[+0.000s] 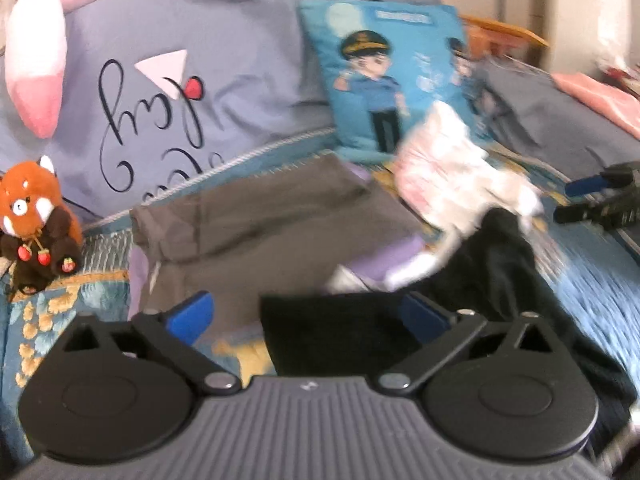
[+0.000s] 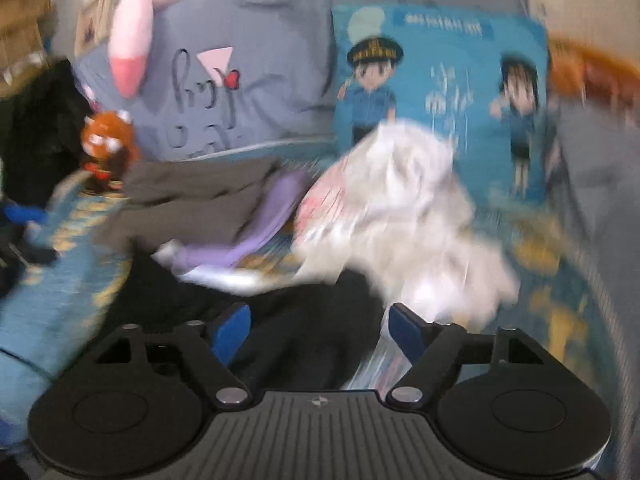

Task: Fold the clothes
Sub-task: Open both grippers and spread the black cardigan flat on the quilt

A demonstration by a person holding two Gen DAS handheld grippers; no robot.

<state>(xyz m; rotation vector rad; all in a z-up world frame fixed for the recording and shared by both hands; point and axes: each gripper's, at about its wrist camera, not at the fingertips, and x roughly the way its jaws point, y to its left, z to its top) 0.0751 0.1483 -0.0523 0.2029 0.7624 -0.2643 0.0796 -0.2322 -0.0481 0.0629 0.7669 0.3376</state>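
In the left wrist view my left gripper [image 1: 308, 316] stands wide open over the edge of a black garment [image 1: 340, 336]; its blue pads press on nothing. A folded grey garment [image 1: 260, 220] lies just beyond, with a purple one [image 1: 404, 250] under it and a crumpled white and pink garment [image 1: 452, 172] to the right. My right gripper [image 1: 580, 199] shows at the right edge. In the blurred right wrist view my right gripper [image 2: 318, 330] is open above the black garment [image 2: 304, 316], with the white garment [image 2: 400, 216] beside its right finger.
A blue floral bedspread [image 1: 592, 276] lies under the clothes. Behind stand a grey pillow with script [image 1: 180, 92], a blue cartoon cushion [image 1: 384, 72] and a pink plush [image 1: 36, 68]. A red panda plush [image 1: 32, 220] sits at the left. More grey bedding [image 1: 552, 108] lies at the right.
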